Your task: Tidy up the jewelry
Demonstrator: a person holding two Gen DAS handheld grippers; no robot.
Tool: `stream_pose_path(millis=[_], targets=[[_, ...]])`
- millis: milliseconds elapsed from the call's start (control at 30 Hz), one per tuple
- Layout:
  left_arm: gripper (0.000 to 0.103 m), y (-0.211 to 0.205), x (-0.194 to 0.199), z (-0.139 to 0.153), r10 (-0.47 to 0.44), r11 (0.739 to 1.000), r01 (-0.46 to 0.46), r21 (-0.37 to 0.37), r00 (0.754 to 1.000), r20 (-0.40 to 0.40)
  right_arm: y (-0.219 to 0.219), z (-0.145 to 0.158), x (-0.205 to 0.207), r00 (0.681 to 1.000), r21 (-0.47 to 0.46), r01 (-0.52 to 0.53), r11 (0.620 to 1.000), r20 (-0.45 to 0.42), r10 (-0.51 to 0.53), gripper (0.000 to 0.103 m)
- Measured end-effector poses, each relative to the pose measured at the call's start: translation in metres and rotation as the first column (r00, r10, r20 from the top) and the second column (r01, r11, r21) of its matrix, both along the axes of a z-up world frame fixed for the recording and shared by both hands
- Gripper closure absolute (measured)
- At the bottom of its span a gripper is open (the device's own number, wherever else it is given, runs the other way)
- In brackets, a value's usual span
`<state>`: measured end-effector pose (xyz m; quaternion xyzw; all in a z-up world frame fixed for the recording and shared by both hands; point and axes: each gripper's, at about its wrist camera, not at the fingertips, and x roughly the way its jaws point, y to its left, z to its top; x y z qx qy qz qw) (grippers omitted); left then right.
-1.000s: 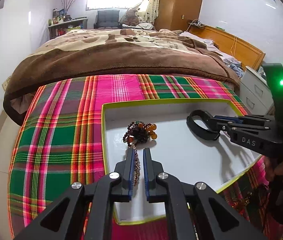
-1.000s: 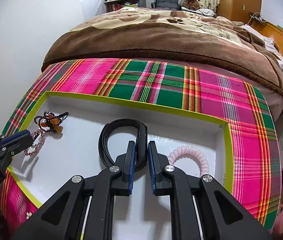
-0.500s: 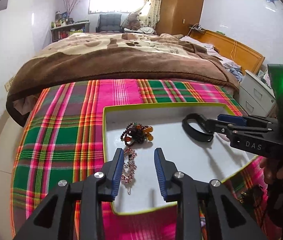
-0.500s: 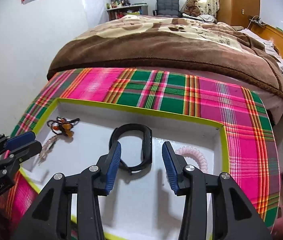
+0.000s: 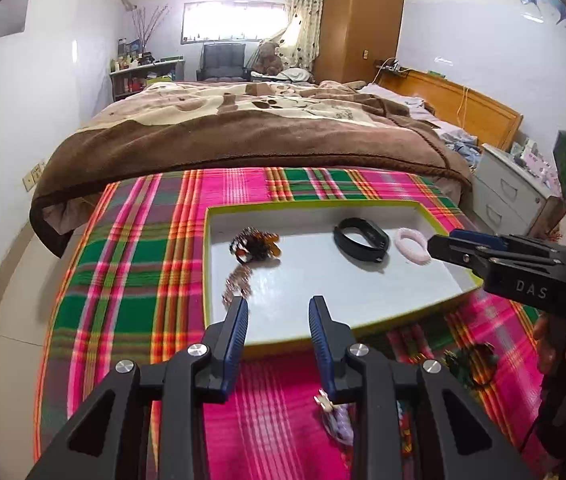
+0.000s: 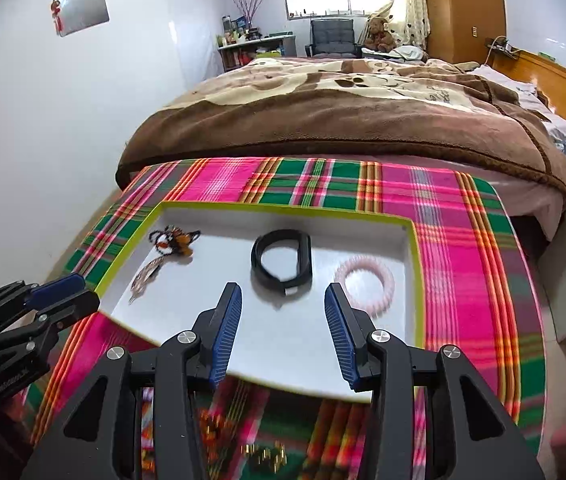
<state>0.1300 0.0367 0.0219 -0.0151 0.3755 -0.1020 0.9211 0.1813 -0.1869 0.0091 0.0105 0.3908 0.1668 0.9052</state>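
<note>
Blue-padded tools [image 5: 278, 312] [image 6: 283, 300] agape, empty

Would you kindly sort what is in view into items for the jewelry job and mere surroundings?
Job:
- white tray
- beaded bracelet
- black band
- pink coil bracelet
- loose trinkets on the cloth

Surroundings:
- plaid cloth
- brown blanket
- white drawers

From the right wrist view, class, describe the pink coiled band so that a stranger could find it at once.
Find the shallow white tray with the yellow-green rim lying on the pink and green plaid cloth. Three pieces lie inside it; the pale pink coiled ring is the rightmost, just right of the black wristband. It alone is pink and ribbed like a spiral cord.
</note>
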Motion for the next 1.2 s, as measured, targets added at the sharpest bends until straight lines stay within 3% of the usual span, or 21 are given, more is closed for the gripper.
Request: stream_pose_path(millis=[300,500,733,1067,1133,1200], targets=[[0.072,0.008,-0.042,-0.013,-0.001,1.000,0.000,-0.026,1.000,-0.027,-0.041,-0.008,-0.055,0.999,0.014,0.033,0.999,-0.005,-0.033,0.059],[0.072,0.018,-0.060,-0.031,-0.005,0.997,-0.001,-0.077,0.997,-0.075,-0.062,-0.026,-0.076,0.998,-0.056,0.053,0.997,-0.043,-0.055,0.059],[0.072,0.033,-0.070,-0.040,0.006,0.991,-0.021,-0.134,0.994,-0.106,-0.061,-0.052,-0.079,0.994,-0.083,0.028,0.996,-0.106,-0.037,0.059],[0.072,0.038,-0.070,-0.043,0.012,0.989,-0.030,-0.142,0.992,-0.125,-0.054,-0.062,-0.081,0.994,-0.134,0.013,0.991,-0.105,-0.028,0.059],[0.072,0.038,-0.069,-0.043,0.009,0.989,-0.028,-0.142,0.992,-0.128,-0.052,-0.062,-0.082,0.995,-0.141,0.008,0.990,-0.099,-0.022,0.064],[0.072,0.036,-0.067,-0.044,0.009,0.990,-0.028,-0.138,0.991,-0.133,-0.051,-0.062,-0.082,0.995,-0.139,0.001,0.990,-0.094,-0.015,0.076]])
